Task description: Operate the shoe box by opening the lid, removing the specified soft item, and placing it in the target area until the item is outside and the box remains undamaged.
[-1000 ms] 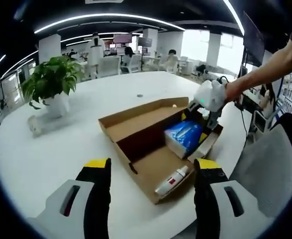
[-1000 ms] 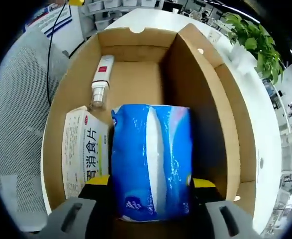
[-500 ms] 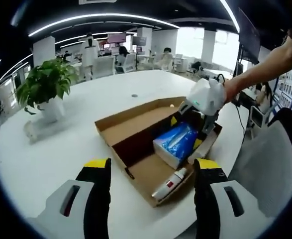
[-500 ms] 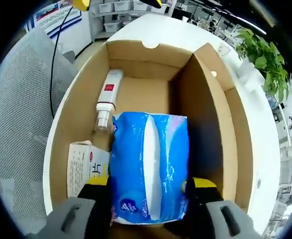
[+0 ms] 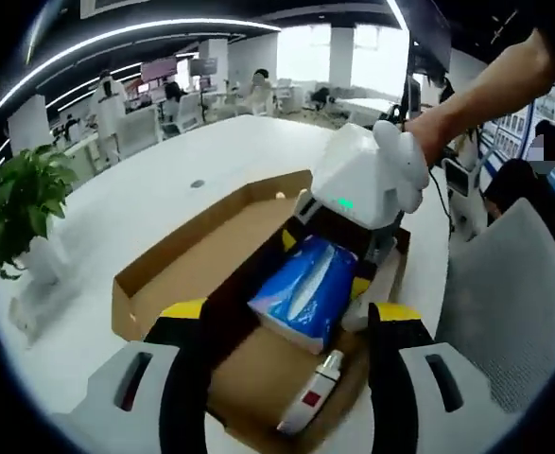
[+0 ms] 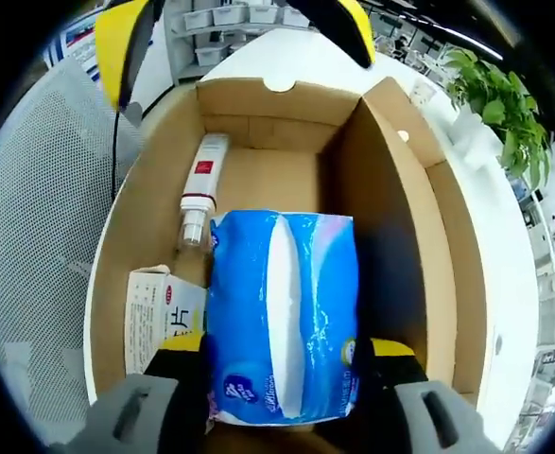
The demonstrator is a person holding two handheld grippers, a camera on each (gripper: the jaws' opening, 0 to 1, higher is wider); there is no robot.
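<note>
Inside the open brown cardboard shoe box [image 6: 258, 132], the right gripper [image 6: 282, 364] had its yellow-tipped jaws clamped on either side of a soft blue plastic tissue pack [image 6: 282, 312], which sat between them above the box floor. Beside the pack, toward the grey mesh chair [image 6: 31, 246], lay a white medicine carton with green printed characters [image 6: 159, 317], and further along the same wall a small white spray bottle with a red label [image 6: 199, 184] rested on its side. An upright cardboard wall separated this compartment from the opened lid [image 6: 447, 255], which lay flat on the round white table [image 6: 504, 284]. A green potted plant in a white pot [image 6: 490, 80] stood on the table beyond the lid.

From the left gripper view, the left gripper [image 5: 286, 374] hovered near the box's end with its jaws apart and nothing between them. The shoe box [image 5: 192, 255] lay just ahead, with the tissue pack [image 5: 301, 288] held by the right gripper [image 5: 329, 265], whose white housing was grasped by a person's hand [image 5: 424, 142]. The spray bottle [image 5: 310, 402] lay at the box's near end, between the left gripper's jaws in the picture. The potted plant [image 5: 17, 208] stood well apart on the table [image 5: 145, 189], and the mesh chair [image 5: 504, 293] stood near the table's edge.
</note>
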